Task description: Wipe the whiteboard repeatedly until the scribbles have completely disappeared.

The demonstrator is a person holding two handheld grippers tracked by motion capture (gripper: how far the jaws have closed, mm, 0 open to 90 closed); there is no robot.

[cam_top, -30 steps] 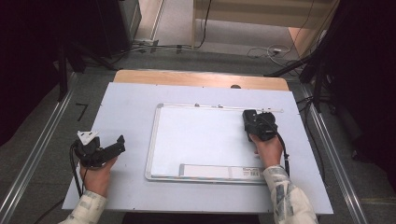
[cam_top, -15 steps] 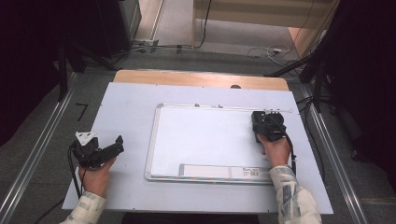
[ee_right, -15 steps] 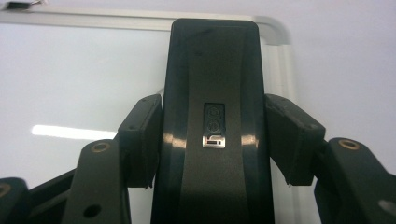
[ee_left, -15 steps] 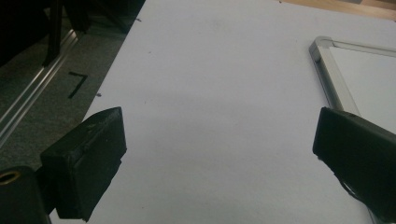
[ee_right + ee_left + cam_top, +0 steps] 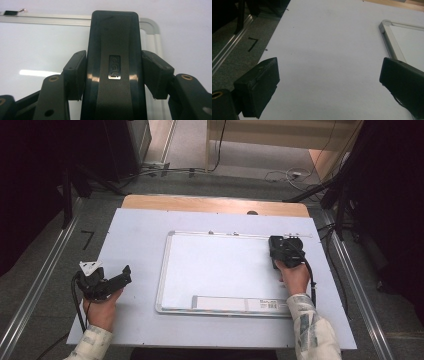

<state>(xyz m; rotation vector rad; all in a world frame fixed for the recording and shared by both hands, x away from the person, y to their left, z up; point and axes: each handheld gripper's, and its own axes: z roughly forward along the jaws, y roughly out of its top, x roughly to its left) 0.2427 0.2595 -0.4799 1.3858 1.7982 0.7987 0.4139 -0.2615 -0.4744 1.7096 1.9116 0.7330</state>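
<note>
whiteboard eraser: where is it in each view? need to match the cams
High view: the black eraser sits in the right gripper, at the whiteboard's far right corner.
Right gripper view: the eraser stands centre frame, clamped between the two jaws, its far end over the board's frame.
Left gripper view: no eraser between the open jaws of the left gripper, over the bare table.
Shared landmark: the whiteboard's silver frame.

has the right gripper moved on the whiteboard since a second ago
Yes. The right gripper, shut on the black eraser, slid toward the whiteboard's right frame edge.
</note>
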